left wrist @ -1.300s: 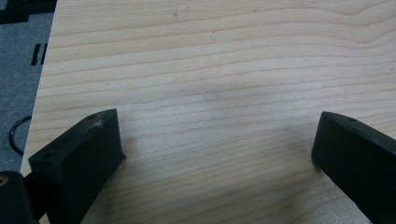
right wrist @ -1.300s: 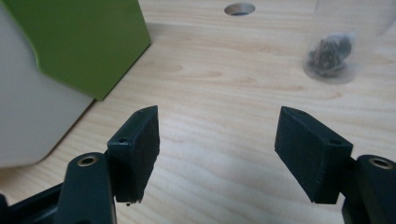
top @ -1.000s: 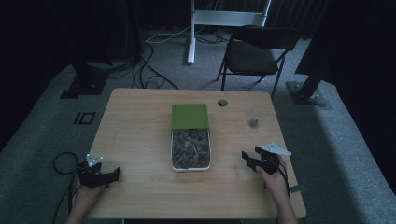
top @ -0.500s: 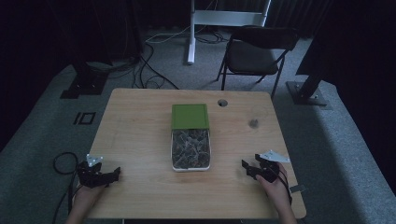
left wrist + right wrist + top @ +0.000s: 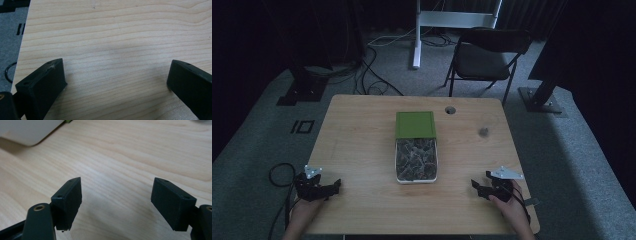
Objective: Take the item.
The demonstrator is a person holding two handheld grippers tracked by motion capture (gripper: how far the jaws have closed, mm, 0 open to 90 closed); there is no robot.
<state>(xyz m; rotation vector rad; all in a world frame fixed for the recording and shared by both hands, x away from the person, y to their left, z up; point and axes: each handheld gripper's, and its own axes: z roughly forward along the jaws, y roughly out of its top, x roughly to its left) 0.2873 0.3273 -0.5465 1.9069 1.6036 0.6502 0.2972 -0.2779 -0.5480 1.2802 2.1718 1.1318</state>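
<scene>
**Both grippers low at the near edge, jaws wide and empty**

From the high view, the left gripper [image 5: 333, 187] sits at the table's [image 5: 362, 150] near left corner, a hand [image 5: 302, 212] behind it. Its own view adds what the high one cannot: jaws spread wide over bare wood grain, nothing between them.

In the middle lies the tray [image 5: 416, 159], a white box of dark scraps, long axis running away from the person, with a green lid [image 5: 415, 124] covering its far end. A small dark object [image 5: 483, 132] rests to its right.

The right gripper [image 5: 478, 187] sits near the right corner, pointing left toward the tray. Its own view shows the jaws apart, having just opened further, holding nothing, with the tray's white corner [image 5: 30, 132] at upper left.
</scene>
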